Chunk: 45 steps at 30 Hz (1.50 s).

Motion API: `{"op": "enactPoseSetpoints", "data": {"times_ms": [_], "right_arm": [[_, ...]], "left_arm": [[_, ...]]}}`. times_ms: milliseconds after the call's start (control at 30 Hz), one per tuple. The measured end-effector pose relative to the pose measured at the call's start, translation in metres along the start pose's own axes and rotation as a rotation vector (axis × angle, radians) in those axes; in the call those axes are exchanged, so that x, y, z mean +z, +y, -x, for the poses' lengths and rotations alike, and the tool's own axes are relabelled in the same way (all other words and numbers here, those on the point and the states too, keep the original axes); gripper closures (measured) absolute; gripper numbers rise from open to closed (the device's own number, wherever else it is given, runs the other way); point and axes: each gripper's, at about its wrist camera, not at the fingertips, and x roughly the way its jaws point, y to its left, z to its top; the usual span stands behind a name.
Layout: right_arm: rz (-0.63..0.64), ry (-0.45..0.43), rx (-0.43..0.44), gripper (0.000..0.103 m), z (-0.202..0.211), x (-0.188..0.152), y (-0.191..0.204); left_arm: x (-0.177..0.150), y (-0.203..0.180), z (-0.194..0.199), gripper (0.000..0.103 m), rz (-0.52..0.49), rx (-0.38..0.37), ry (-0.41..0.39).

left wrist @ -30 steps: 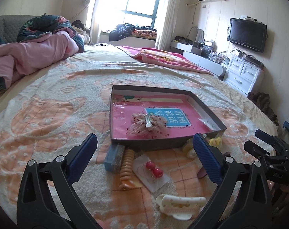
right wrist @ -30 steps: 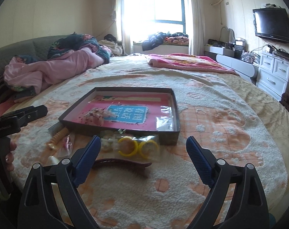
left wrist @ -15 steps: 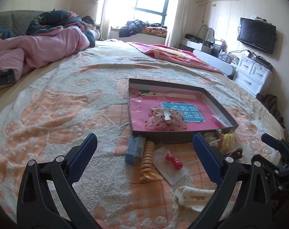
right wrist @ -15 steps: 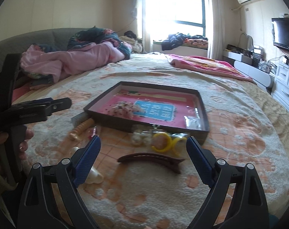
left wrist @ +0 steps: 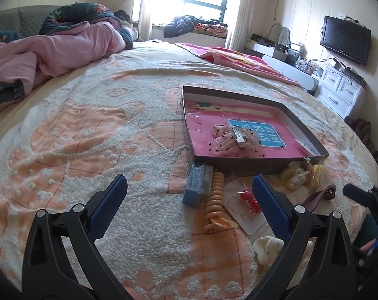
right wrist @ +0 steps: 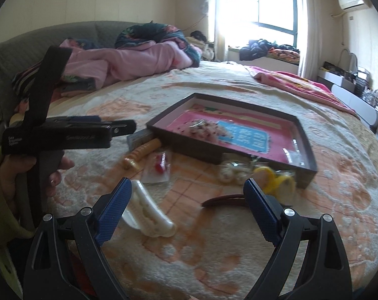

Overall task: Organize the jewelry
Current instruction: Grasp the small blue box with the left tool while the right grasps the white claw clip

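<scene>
Two grippers, left (left wrist: 189, 195) and right (right wrist: 187, 195), gape empty over the peach-patterned bedspread (left wrist: 89, 150) in a sunlit bedroom

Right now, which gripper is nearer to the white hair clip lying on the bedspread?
Right. The right gripper hangs open just above the white hair clip, the clip beside its left finger. The left gripper, also open, sits farther off; the clip lies off to its right.

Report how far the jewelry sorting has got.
Done: only the pink bow clip lies in the tray. In hand: nothing; left gripper and right gripper hover with jaws open. Left on the bedspread: blue box, orange spiral, red earring card, white clip, brown clip, yellow pieces.
</scene>
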Motion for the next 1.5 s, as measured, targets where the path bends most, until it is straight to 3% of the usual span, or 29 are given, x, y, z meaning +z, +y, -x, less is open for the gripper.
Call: {"op": "enactPoseSetpoints", "data": {"times_ms": [233,467,700,933,1133,1200,1367,1500], "right_arm": [[0.053,0.046,0.045,0.015,-0.018,-0.008,0.017],[0.103,0.085,0.079,0.016,-0.032,-0.014,0.028],[0.151,0.126,0.094,0.026,-0.050,-0.019,0.035],[0.190,0.138,0.095,0.036,-0.061,-0.021,0.038],[0.218,0.136,0.081,0.056,-0.062,-0.022,0.038],[0.244,0.129,0.075,0.064,-0.061,-0.023,0.041],[0.229,0.117,0.077,0.067,-0.057,-0.023,0.039],[0.176,0.106,0.067,0.067,-0.052,-0.019,0.028]], "left_arm": [[-0.002,0.008,-0.010,0.012,0.015,-0.002,0.026],[-0.006,0.012,-0.023,0.022,0.026,-0.031,0.063],[-0.007,0.012,-0.033,0.034,0.027,-0.055,0.085],[-0.007,0.014,-0.041,0.049,0.059,-0.126,0.101],[-0.006,0.013,-0.048,0.058,0.072,-0.154,0.118],[-0.006,0.012,-0.049,0.065,0.072,-0.166,0.119],[-0.004,0.010,-0.046,0.080,0.056,-0.157,0.104],[-0.004,0.012,-0.043,0.080,0.057,-0.134,0.098]]}}
